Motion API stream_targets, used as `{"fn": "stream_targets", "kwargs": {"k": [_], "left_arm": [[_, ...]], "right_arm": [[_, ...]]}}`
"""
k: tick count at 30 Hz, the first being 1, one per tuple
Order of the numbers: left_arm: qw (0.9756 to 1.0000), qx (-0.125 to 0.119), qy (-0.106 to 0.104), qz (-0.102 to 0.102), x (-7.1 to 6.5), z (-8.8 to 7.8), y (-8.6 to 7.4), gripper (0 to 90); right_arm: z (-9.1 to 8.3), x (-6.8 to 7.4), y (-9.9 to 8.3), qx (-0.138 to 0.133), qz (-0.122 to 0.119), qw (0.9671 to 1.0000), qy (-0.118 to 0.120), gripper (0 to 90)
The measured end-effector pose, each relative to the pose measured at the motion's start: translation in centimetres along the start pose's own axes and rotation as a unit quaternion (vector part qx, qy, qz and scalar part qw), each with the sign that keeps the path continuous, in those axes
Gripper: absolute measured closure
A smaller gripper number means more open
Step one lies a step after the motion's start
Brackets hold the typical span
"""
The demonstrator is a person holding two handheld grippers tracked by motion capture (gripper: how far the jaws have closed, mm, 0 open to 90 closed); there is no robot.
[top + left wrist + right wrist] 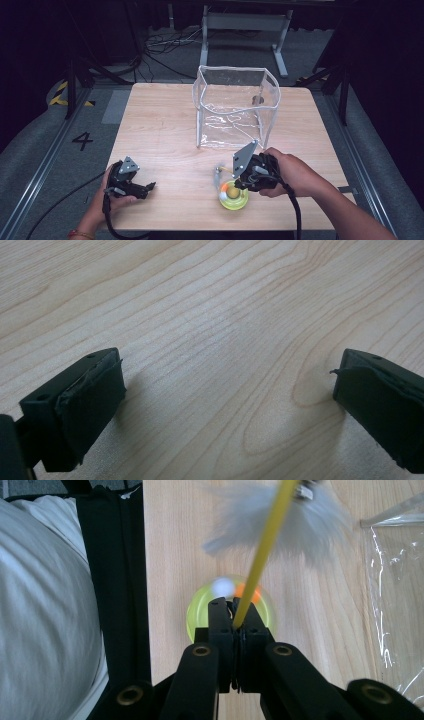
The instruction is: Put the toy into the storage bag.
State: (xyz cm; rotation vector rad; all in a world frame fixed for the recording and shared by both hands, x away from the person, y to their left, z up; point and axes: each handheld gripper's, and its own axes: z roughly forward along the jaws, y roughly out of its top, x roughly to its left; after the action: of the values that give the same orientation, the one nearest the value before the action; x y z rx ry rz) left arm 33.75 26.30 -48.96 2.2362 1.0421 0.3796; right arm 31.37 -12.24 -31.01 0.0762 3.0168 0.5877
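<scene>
My right gripper [235, 622] is clamped tight on the yellow stick [267, 540] of a cat toy; its grey feather tuft [320, 522] sits at 1 o'clock, its yellow-green base [197, 612] right underneath. Left gripper [225, 390] hangs wide open over the wooden table [210, 305].

– Where did we look from up high?
– We looked forward and down at the whole wooden table [165, 145], from far back, on the person's side.
– And the left gripper view?
– We sat very close to the tabletop, looking along its wood.
– The right one?
– We looked down close on the yellow toy [230, 612], which we also saw from above.
</scene>
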Motion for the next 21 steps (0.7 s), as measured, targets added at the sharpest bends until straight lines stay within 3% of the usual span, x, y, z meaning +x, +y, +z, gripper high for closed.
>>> {"fn": "stream_targets", "kwargs": {"k": [13, 21], "left_arm": [[1.0, -0.001, 0.0, -0.002, 0.0, 0.0, 0.0, 0.5], [1.0, 0.0, -0.001, -0.002, 0.0, 0.0, 0.0, 0.5]], "right_arm": [[-1.3, -0.5, -1.3, 0.006, 0.004, 0.9999, -0.013, 88.3], [-3.2, -0.9, -3.1, 0.006, 0.029, 0.9989, -0.038, 88.3]]}}
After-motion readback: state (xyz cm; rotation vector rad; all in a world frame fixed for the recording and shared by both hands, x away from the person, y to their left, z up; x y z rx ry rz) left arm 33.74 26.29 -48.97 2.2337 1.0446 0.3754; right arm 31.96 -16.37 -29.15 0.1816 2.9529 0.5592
